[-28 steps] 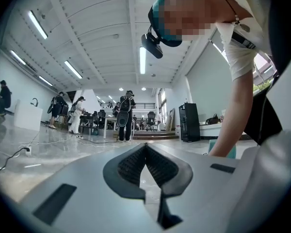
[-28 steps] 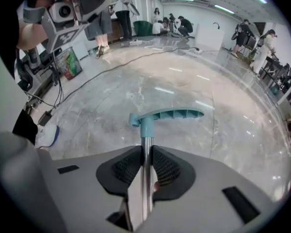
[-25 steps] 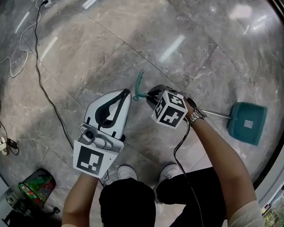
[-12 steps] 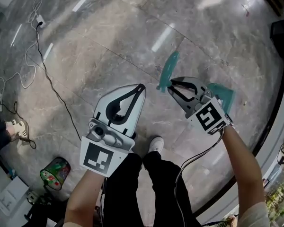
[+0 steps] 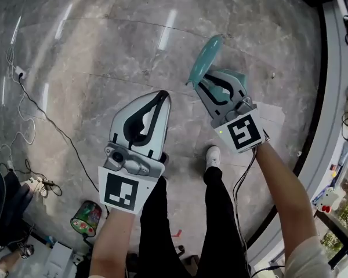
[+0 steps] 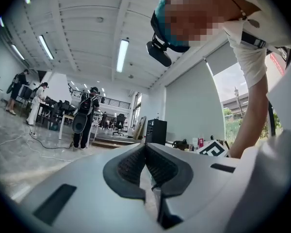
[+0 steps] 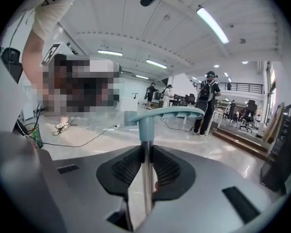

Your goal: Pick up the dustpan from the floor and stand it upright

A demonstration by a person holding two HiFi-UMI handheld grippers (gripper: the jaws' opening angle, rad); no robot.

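From the head view, the right gripper (image 5: 200,84) hides most of the dustpan (image 5: 205,59); only its teal handle and a pan edge show. A colourful container (image 5: 86,218) at lower left is too small to identify.

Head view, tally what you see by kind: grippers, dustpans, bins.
Grippers: 2, the left gripper and the right gripper
Dustpan: 1
Green bin: 1
Total: 4
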